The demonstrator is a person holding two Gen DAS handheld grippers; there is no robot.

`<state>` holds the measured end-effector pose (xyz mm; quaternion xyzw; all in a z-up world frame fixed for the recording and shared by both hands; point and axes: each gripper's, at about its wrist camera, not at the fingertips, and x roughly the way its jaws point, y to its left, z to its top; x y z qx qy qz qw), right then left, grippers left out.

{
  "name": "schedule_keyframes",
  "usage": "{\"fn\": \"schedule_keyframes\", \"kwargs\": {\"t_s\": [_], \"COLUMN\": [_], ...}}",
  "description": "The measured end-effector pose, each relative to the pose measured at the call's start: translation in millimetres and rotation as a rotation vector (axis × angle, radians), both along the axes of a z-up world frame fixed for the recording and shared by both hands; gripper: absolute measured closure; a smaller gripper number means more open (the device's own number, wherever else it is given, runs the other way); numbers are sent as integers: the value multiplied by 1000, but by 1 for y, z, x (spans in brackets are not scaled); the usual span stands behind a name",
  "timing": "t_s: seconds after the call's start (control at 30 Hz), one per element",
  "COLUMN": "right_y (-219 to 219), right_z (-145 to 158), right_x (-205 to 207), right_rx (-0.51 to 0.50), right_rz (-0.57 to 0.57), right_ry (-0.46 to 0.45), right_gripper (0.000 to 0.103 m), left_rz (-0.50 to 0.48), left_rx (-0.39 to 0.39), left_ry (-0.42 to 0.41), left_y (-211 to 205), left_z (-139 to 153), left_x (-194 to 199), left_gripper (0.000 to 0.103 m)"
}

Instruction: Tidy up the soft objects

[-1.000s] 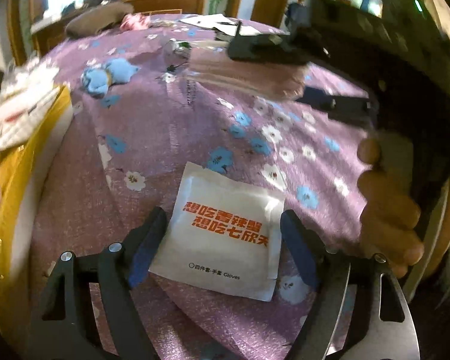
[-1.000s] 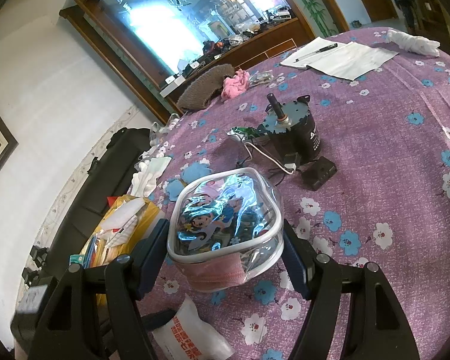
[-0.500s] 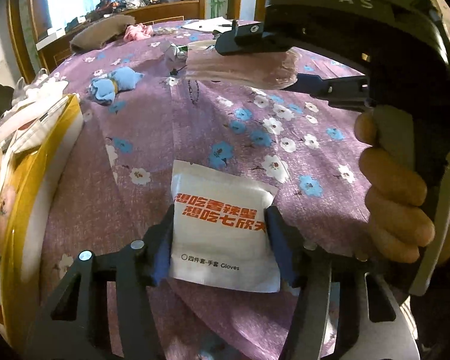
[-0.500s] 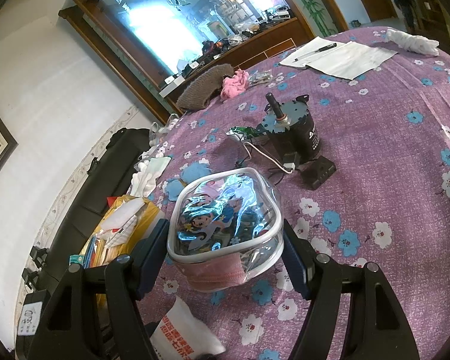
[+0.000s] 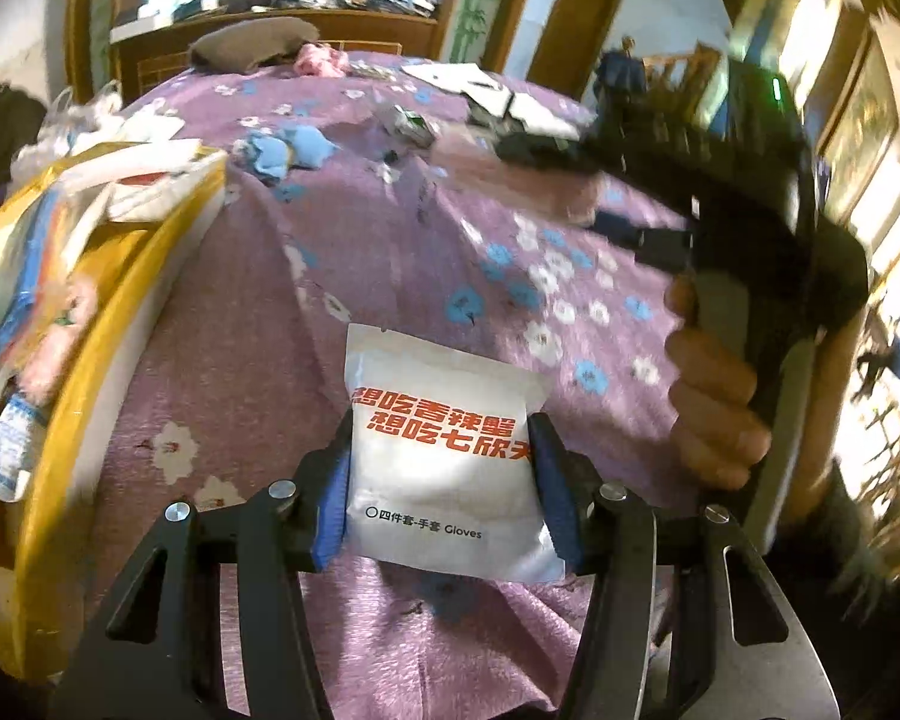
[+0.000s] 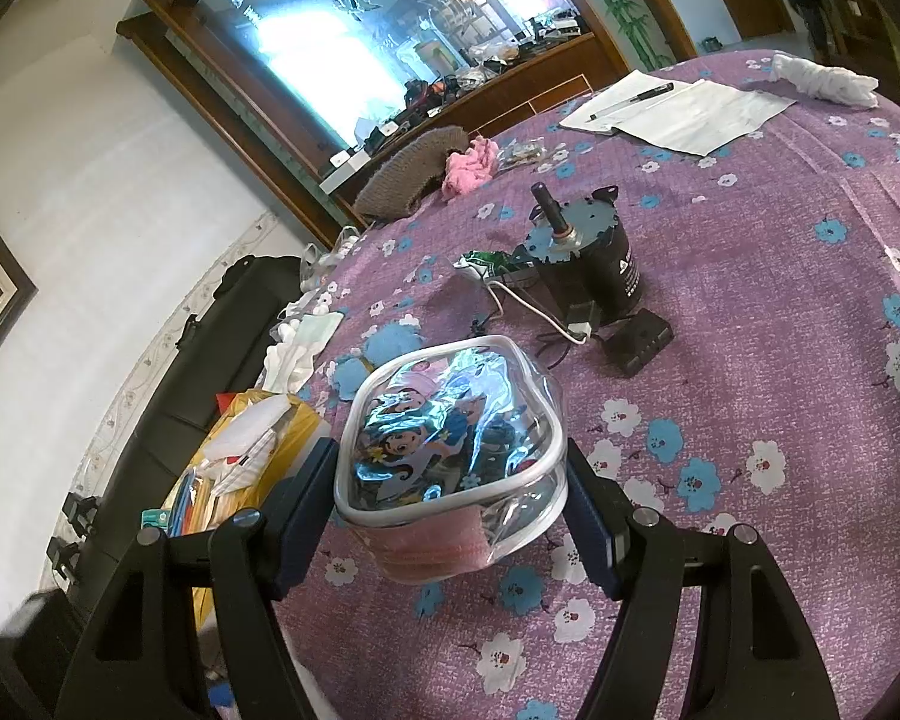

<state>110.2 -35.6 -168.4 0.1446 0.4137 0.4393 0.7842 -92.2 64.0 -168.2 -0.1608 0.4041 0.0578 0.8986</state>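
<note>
Glove packet (image 5: 447,462) is pinched between the blue pads of the left gripper (image 5: 444,483), flat white sachet with red lettering, low over the purple flowered tablecloth (image 5: 390,252), and on the other side the right gripper (image 6: 450,492) squeezes the clear cartoon pouch (image 6: 450,444) with a pink mask tucked in its bottom, held above the cloth too. So two soft things in hand at once, one per gripper, neither yet put away. To the left sits the yellow bag (image 5: 120,276), one of them, already stuffed with white packets and wrappers (that reads as the collecting spot, though it's a judgement), so some sorting looks done. Left to gather, by my count: one blue plush toy (image 5: 285,147), one brown knitted hat (image 6: 411,165), one pink fluffy item (image 6: 471,162), one white cloth bundle (image 6: 825,79) at the far edge, and a loose heap of white masks (image 6: 300,342) off the table rim, too jumbled to count. Not soft and likely staying: one black motor (image 6: 588,252) with its wire, one stack of papers (image 6: 684,111) with a pen. Roughly midway, I'd say.
</note>
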Motion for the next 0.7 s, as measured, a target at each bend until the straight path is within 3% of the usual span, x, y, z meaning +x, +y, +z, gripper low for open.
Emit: {"fn": "schedule_keyframes", "kwargs": {"t_s": [0.1,0.33,0.7], "right_y": [1,4,6], "right_z": [0,0,0], "right_x": [-1,-4,-4], "right_rx": [-1,1,-5], "right_rz": [7,24,30], "right_ry": [0,-5,-10], "right_gripper": [33,33,33], "left_rz": [26,73,112], "left_rx": [-58,-109,-132], "left_ry": [-40,-86,-99], "left_y": [10,27,39], "left_z": [10,25,28], "left_x": [-4,-16,-21], "left_gripper": [50,50,50]}}
